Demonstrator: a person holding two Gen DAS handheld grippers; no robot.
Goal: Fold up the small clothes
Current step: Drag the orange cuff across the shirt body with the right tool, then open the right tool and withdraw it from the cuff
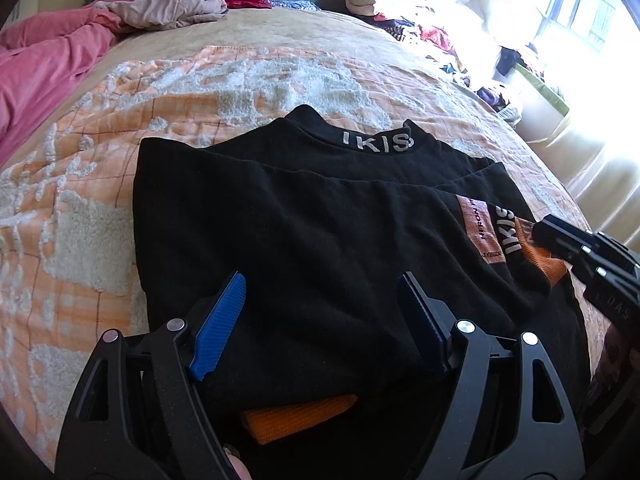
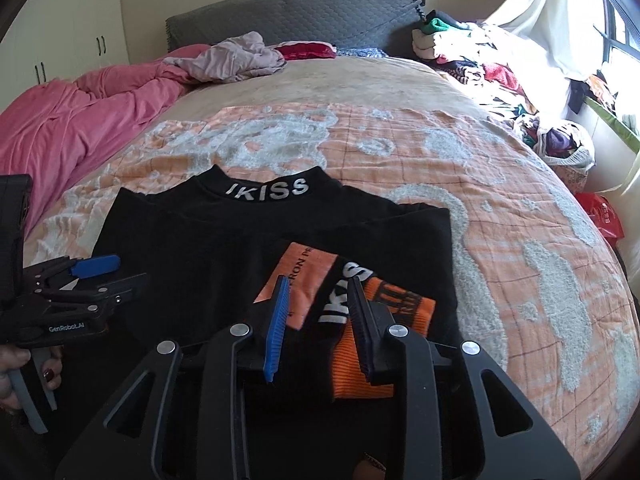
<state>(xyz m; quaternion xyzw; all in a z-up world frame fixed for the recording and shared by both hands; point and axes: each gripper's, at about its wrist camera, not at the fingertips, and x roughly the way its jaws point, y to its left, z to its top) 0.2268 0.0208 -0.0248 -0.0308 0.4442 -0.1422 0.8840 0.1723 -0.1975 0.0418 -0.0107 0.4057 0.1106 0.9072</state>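
A black top [image 1: 312, 216] with a white "IKISS" collar and orange cuffs lies partly folded on the bed; it also shows in the right wrist view [image 2: 224, 256]. Both sleeves are laid across its body. My left gripper [image 1: 320, 284] is open and empty over the top's near left part, with an orange cuff [image 1: 296, 416] below it. In the right wrist view the left gripper [image 2: 114, 268] is at the left. My right gripper [image 2: 318, 292] is open over the sleeve with the orange cuff [image 2: 360, 364]; it shows in the left wrist view [image 1: 560, 240] at the right.
The bed carries an orange and white textured blanket [image 2: 500, 208]. A pink duvet [image 2: 68, 128] lies at the left and a crumpled garment [image 2: 236, 58] near the grey headboard [image 2: 292, 14]. Heaps of clothes [image 2: 480, 60] line the right side by the window.
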